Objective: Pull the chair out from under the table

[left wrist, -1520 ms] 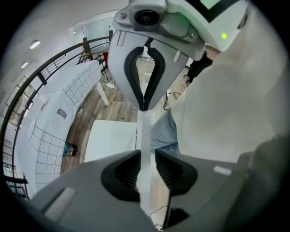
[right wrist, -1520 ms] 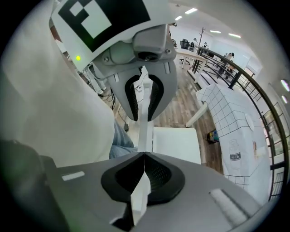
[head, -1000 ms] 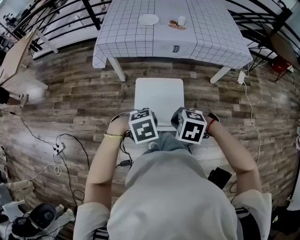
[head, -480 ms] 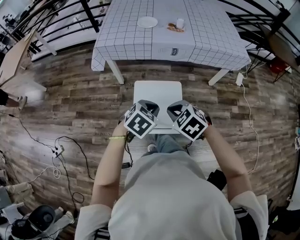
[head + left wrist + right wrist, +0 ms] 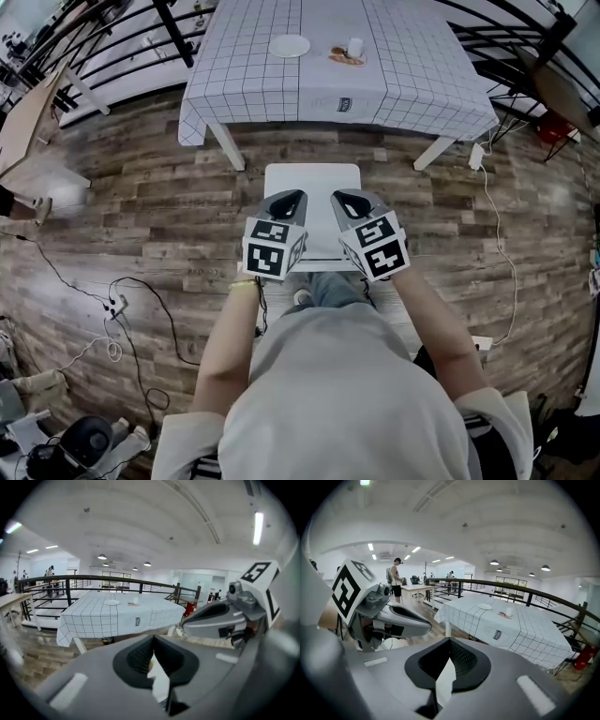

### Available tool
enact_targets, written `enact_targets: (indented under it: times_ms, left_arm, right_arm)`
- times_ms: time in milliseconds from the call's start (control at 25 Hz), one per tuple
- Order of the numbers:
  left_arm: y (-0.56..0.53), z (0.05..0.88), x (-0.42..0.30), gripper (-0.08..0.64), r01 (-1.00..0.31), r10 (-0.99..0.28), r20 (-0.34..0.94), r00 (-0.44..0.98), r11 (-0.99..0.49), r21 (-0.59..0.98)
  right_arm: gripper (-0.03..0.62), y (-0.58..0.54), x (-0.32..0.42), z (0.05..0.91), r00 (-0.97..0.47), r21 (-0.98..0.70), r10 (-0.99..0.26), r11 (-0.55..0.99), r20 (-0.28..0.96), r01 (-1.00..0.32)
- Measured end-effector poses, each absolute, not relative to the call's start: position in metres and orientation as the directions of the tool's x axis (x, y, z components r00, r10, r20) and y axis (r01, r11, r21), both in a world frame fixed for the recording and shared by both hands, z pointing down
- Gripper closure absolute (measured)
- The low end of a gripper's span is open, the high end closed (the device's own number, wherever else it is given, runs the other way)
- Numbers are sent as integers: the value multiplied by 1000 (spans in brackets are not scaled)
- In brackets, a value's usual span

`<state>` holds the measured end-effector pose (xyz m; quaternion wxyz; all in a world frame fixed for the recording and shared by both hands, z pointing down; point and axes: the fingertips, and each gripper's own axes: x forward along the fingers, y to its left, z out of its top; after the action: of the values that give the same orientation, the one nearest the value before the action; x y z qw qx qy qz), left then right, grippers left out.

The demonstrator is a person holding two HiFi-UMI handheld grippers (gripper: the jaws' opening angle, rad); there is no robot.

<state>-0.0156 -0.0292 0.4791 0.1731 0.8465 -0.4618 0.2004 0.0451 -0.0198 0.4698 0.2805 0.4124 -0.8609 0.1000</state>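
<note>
The closed, empty grey left gripper (image 5: 287, 199) and right gripper (image 5: 345, 200) hide the near edge of the white square chair (image 5: 312, 180) (legs unseen).

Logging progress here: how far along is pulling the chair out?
Done: the chair stands clear of the table, with bare floor between them. In hand: nothing; the left gripper and right gripper are shut and empty over it. Left: nothing that shows.
</note>
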Motion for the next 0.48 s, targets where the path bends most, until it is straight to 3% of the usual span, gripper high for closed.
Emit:
enact_targets:
  times_ms: [480]
  left_arm:
    - [-31,468,-34,551,-898,-811,386,439,-389,204]
  right_arm:
    - [594,-28,53,436,-479,-59,-805,492,349,-869]
